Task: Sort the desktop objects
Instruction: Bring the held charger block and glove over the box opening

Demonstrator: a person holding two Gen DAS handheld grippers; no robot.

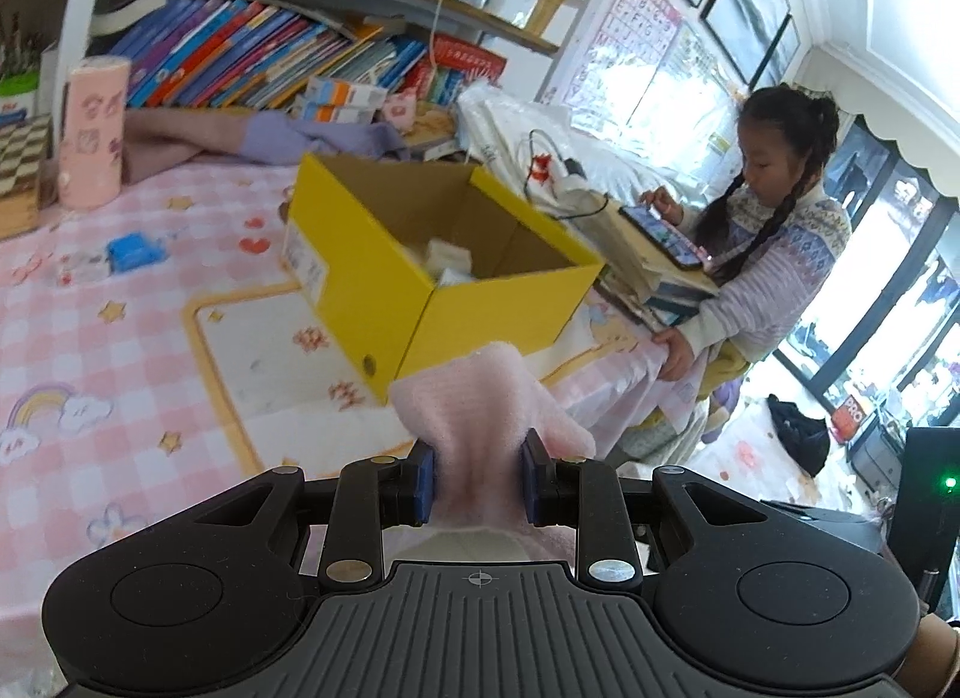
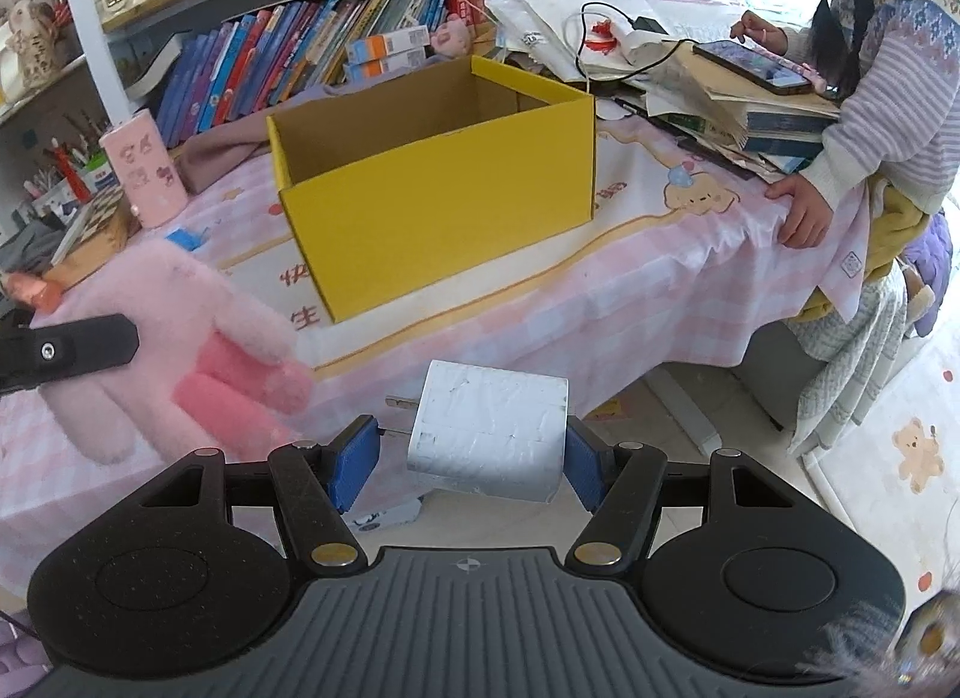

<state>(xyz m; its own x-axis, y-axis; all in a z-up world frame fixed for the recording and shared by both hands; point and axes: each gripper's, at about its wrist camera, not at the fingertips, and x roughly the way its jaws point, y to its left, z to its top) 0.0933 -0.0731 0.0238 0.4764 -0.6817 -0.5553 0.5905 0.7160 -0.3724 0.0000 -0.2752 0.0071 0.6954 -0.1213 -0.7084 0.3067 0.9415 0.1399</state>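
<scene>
Pink fuzzy plush toy [image 1: 489, 404] sits pinched between the blue pads of the left tool [image 1: 478, 482], whose jaws are drawn in tight on the soft fabric; the toy is held up in the air just short of the near corner of the open yellow cardboard box [image 1: 420, 272]. In the right wrist view the same toy [image 2: 180, 350] hangs at the left edge, over the front of the desk. That box stands on the pink checked tablecloth of the desk [image 1: 120, 350], and pale packets lie in its bottom. To its left on the cloth are a small blue object [image 1: 133, 251], blurred, and a pink cylindrical cup with cartoon prints [image 1: 93, 134] standing upright further back.

Further right, the right tool [image 2: 474, 452] grips a white plug-in charger block [image 2: 489, 437], its metal prongs pointing left, with the jaws part-way closed against its sides. The charger is held off the desk's front edge, in front of the box [image 2: 438, 218]. At the far right a girl in a patterned sweater [image 2: 888, 68] taps a phone.
</scene>
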